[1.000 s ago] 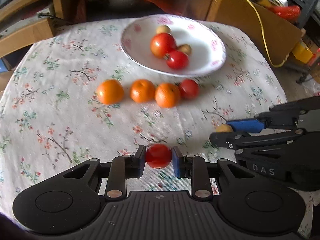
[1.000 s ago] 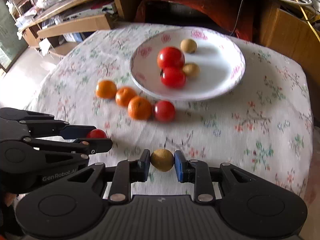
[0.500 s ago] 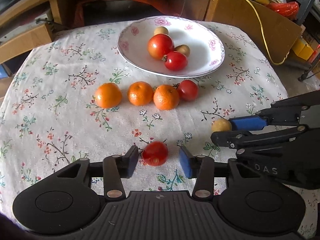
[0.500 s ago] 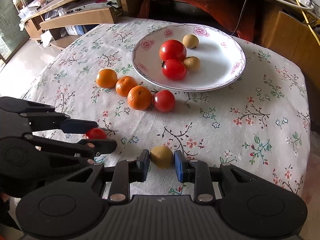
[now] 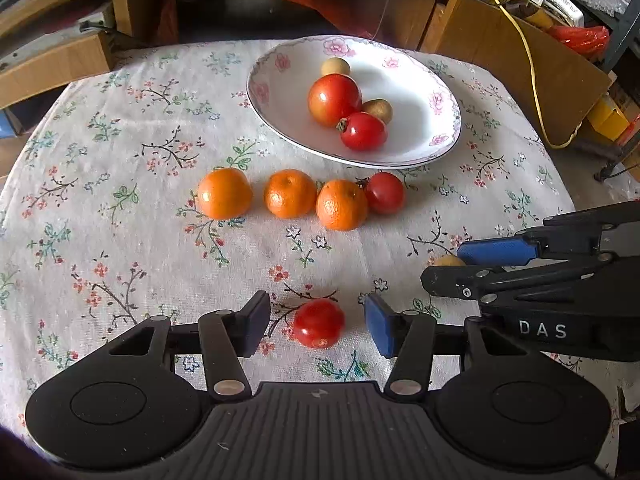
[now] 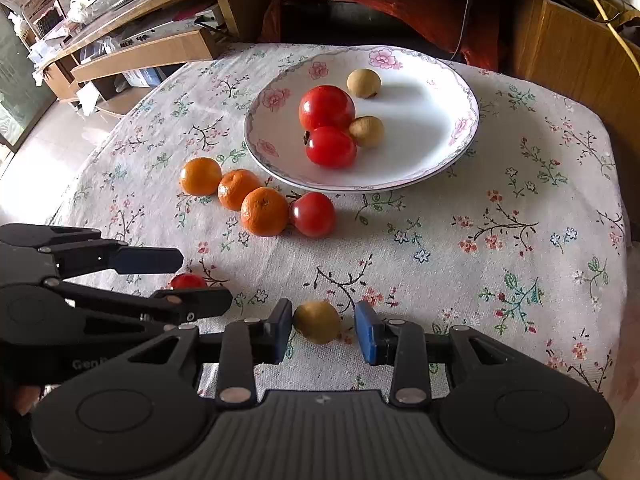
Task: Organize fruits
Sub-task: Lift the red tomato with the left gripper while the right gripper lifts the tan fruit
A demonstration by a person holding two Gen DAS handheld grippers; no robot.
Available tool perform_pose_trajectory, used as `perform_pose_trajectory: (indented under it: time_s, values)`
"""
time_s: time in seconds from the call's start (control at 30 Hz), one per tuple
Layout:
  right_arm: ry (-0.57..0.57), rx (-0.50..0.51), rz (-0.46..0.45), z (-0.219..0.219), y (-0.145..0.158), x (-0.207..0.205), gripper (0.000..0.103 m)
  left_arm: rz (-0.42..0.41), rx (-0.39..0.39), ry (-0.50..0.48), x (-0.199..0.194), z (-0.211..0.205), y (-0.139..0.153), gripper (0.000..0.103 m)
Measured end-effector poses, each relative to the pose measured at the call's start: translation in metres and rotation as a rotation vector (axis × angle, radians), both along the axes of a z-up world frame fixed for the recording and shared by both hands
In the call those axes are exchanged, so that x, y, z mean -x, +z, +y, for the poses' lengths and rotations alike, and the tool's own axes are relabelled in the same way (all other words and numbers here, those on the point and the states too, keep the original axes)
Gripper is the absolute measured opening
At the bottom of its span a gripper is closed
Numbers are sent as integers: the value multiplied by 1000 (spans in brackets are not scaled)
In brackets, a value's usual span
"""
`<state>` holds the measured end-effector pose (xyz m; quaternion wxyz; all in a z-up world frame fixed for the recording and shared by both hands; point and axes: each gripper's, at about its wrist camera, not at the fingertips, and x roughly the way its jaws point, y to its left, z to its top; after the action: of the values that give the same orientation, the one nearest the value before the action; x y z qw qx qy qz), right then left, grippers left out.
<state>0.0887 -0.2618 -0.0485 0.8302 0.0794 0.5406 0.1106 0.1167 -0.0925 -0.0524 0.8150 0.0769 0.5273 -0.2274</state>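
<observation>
My left gripper (image 5: 316, 323) points down at the floral tablecloth. Its jaws are opening, and a small red tomato (image 5: 319, 323) lies on the cloth between the pads, clear of both. My right gripper (image 6: 324, 331) is beside it. Its jaws are opening around a brown longan (image 6: 317, 321) that rests on the cloth. Further back, three oranges (image 5: 289, 193) and a tomato (image 5: 385, 193) lie in a row. Behind them a flowered white plate (image 5: 416, 120) holds two tomatoes (image 5: 334, 98) and two longans (image 5: 377, 110).
The round table's edge (image 6: 616, 200) drops off to the right. Wooden furniture (image 5: 56, 64) and a cardboard panel (image 5: 520, 60) with a yellow cable (image 5: 532, 80) stand behind the table. Bare cloth (image 6: 440, 248) lies right of the fruit row.
Both grippers' jaws have parted. The left let go of the tomato first, then the right loosened on the longan. Both fruits now rest on the cloth.
</observation>
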Motion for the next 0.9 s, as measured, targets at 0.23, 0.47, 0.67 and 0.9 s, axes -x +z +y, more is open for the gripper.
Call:
perform_pose_trajectory:
  time_s: [0.23, 0.47, 0.67, 0.9]
  values:
    - [10, 5, 5, 3, 0, 0, 35, -1, -26, -15, 2, -2, -4, 59]
    - [4, 22, -12, 7, -1, -3, 35, -9, -46, -24, 5, -3, -4, 48]
    - [28, 38, -11, 12, -1, -2, 27, -11, -52, -21, 7, -3, -2, 35]
    - [22, 29, -26, 11, 4, 0, 27, -20, -35, -18, 9, -6, 3, 34]
